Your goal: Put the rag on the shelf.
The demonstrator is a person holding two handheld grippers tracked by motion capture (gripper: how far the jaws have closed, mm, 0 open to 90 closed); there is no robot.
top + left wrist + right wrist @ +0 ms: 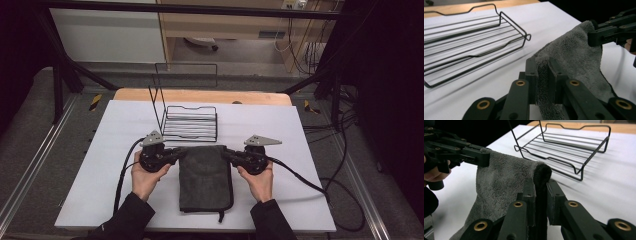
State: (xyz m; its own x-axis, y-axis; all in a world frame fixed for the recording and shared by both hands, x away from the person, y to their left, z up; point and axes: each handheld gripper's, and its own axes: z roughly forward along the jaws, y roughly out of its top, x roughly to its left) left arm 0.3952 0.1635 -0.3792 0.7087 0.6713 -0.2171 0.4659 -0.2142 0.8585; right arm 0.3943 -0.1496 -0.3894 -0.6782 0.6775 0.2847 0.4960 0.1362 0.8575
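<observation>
A dark grey towel (205, 177) lies folded lengthwise on the white table, its far edge lifted between both grippers. My left gripper (176, 153) is shut on the towel's far left corner; in the left gripper view the cloth (569, 57) is pinched between the jaws at my left gripper (543, 72). My right gripper (226, 152) is shut on the far right corner, where the towel's dark hem (541, 173) bulges above the jaws of my right gripper (540, 192). Each gripper view shows the other gripper clamping the opposite corner.
A black wire rack (190, 122) with a tall wire back stands just beyond the towel, close to both grippers. The white table top (100, 165) sits on a wooden board (200, 95). Cables trail from each gripper across the table.
</observation>
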